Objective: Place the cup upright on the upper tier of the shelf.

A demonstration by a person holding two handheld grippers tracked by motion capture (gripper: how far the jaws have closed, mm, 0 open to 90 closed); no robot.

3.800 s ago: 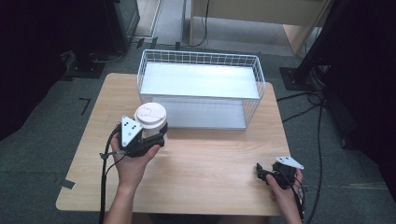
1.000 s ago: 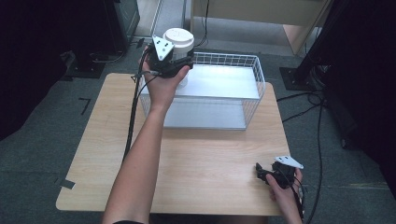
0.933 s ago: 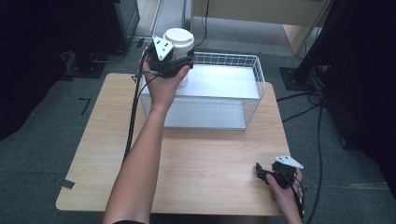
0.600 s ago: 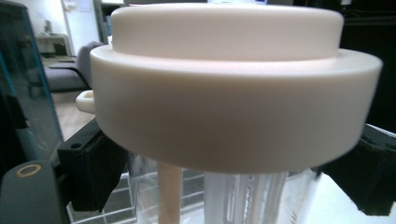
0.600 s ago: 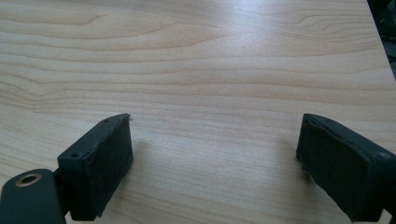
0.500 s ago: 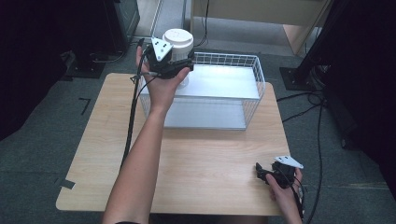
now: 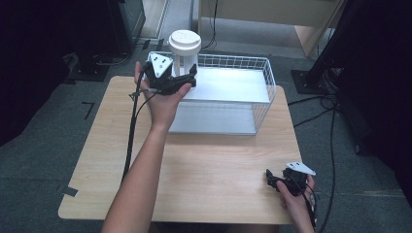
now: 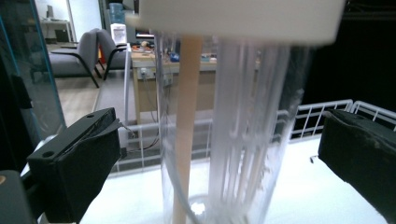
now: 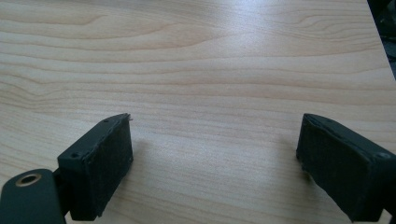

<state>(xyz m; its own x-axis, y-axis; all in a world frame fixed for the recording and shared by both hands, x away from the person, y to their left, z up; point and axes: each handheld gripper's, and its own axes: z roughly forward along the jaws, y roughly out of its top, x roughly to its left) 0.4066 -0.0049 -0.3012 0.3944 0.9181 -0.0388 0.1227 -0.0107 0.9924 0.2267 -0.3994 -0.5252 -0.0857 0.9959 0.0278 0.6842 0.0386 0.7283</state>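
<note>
Fingers of the left gripper (image 7: 187, 76) stand wide apart, one black pad (image 8: 77, 170) on each side of a clear canister (image 8: 224, 121) without touching it; gaps show between the pads and its walls in the left gripper view. Fingers of the right gripper (image 7: 272, 179) are also spread wide, holding nothing, with bare wood between them in the right gripper view.

A light wooden table (image 7: 204, 179) with visible grain carries a white wire basket (image 7: 265, 92) at its far edge, the basket having a pale, bright floor. Grey carpet surrounds the table, dark cables run over it on the right, and dark furniture stands at the far left. Through the left gripper view, a wooden desk (image 8: 144, 70) and grey chairs (image 8: 88, 51) sit in the room beyond.

Standing upright at the basket's far left corner, the canister has its long axis vertical and its white lid (image 7: 184, 41) on top. Whether its base rests on the basket floor I cannot tell for certain. A tan stick (image 8: 187, 130) and clear ribbed pieces stand upright inside it.

The right gripper hangs low over the table's near right corner, well apart from the basket.
</note>
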